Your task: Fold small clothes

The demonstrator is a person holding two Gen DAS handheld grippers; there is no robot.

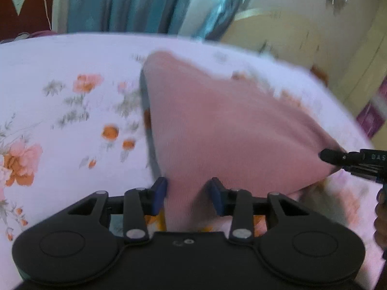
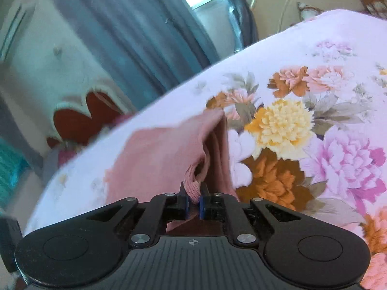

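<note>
Pink knit cloth is pinched between the blue pads of the right gripper, whose fingers are drawn close together on a ribbed edge of the small garment. In the left wrist view that same gripper comes in from the right edge, holding the garment's far corner. The left gripper has its fingers part way apart with a fold of the pink fabric running between them; the cloth looks gathered against the pads, though blur makes it hard to say how firmly they press.

Outward from the fingers, the garment spreads as a raised, tent-like sheet, lifted at the two held corners while its far end rests on the bedsheet. A grey band runs along its left edge.

My reading is that a fold is under way: both near corners are held and lifted. The next move probably calls for carrying them together over the resting part, keeping the cloth taut between the hands so the edges line up, then lowering and letting go.

The surface is a bed with a white sheet printed with orange, pink and yellow flowers. Beyond it hang blue curtains around a bright window, with a cream wall to the right and a dark red headboard.
</note>
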